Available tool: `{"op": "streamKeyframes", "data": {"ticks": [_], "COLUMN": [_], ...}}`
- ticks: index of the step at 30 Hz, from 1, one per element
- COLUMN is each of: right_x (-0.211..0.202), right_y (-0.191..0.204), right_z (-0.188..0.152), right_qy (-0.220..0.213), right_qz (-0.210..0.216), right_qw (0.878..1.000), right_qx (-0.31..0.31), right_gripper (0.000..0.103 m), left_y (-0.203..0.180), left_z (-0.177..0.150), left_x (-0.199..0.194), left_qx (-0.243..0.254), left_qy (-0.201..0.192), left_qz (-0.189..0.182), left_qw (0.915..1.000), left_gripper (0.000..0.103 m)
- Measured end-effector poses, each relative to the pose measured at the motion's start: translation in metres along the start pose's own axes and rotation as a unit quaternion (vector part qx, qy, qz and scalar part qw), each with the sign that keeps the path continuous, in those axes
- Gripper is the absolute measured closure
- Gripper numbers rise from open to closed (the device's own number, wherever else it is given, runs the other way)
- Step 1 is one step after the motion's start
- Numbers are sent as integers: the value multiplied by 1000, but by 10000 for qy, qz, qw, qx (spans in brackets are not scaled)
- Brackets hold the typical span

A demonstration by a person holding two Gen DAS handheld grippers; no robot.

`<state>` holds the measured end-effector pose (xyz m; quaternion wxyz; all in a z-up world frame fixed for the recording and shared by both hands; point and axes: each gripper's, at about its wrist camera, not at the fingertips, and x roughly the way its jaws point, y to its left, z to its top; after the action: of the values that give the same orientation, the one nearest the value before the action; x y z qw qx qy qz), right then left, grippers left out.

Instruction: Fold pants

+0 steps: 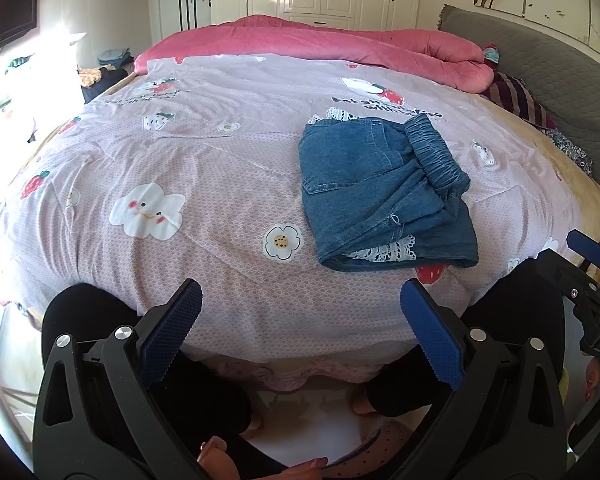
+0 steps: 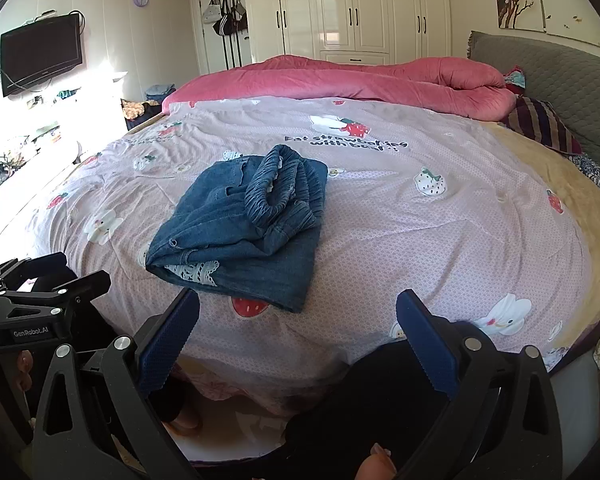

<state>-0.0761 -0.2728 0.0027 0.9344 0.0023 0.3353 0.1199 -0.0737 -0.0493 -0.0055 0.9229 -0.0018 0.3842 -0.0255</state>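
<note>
Lying folded on the bed, the pants sit near its front edge. Left claw and right claw both gape wide, gripping nothing, just off that edge.

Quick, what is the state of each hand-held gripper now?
Left hand-held gripper: open, holding nothing.
Right hand-held gripper: open, holding nothing; the folded pants lie on the bed.

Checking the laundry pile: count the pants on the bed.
1. One pair of denim pants lies folded on the bedspread, ahead of both open grippers, left and right. More could hide under the pink quilt.
</note>
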Motion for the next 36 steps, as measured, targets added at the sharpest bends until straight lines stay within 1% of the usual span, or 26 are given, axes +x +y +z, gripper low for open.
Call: {"op": "streamKeyframes", "data": {"ticks": [5, 11, 16, 20, 28, 30, 31, 32, 34, 35, 36], "right_x": [0, 1, 2, 4, 18, 22, 25, 29, 36, 39, 44], "right_y": [0, 0, 0, 0, -6, -10, -13, -17, -31, -41, -53], "right_z": [0, 0, -1, -1, -4, -4, -4, -3, 3, 7, 13], "right_qy": [-1, -5, 16, 55, 213, 249, 260, 267, 262, 246, 216], "right_qz": [-7, -49, -60, -127, -254, -309, -322, -352, -394, -447, -540], "right_qw": [10000, 10000, 10000, 9999, 9994, 9992, 9991, 9990, 9986, 9982, 9976], "right_qx": [-1, 3, -11, -19, 23, 32, 50, 88, 224, 302, 384], "right_gripper": [4, 5, 5, 5, 4, 5, 5, 5, 5, 5, 5], "left_y": [0, 0, -2, -4, -6, -2, 2, 6, 20, 29, 45], "left_z": [1, 1, 2, 2, 4, 6, 8, 12, 23, 30, 41], "left_x": [0, 0, 1, 2, 5, 2, 0, 1, 6, 12, 25], "left_qx": [11, 28, 55, 79, 366, 307, 269, 225, 78, 10, -80], "left_qy": [31, 20, 53, 66, 9, -145, -220, -210, -156, -105, 92], "left_qz": [-47, -21, 69, 38, 303, 254, 111, 29, -67, -40, 77], "left_qw": [10000, 10000, 9999, 9999, 9989, 9991, 9993, 9995, 9998, 9999, 9999], "left_gripper": [10, 10, 10, 10, 10, 10, 10, 10, 9, 9, 9]}}
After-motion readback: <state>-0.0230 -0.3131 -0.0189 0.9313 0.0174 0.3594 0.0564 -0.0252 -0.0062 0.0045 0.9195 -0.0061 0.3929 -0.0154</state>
